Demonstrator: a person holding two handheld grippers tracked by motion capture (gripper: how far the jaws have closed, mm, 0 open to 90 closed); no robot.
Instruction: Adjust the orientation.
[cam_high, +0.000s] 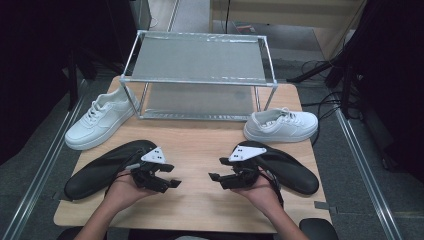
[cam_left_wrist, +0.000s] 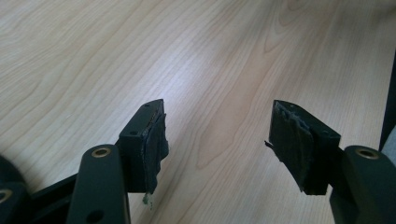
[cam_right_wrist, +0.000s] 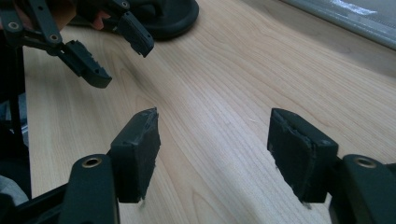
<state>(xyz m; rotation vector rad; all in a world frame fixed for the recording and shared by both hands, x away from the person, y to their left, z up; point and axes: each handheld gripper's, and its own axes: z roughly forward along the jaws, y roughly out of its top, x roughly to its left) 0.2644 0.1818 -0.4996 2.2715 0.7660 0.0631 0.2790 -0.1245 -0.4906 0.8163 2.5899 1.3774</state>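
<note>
white sneakers (cam_high: 101, 120), black grippers (cam_high: 162, 177), pale wood-grain table (cam_high: 200, 145)

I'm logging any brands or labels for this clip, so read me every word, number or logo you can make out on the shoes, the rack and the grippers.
No readable text in any view.
White sneaker at the left: no legible brand or logo.
White sneaker at the right: no mark can be made out.
Metal rack: no label visible.
Left gripper and right gripper: grey plates show small dark dots, no lettering.
Something reddish lies on the floor behind the rack, too blurred to read.
</note>
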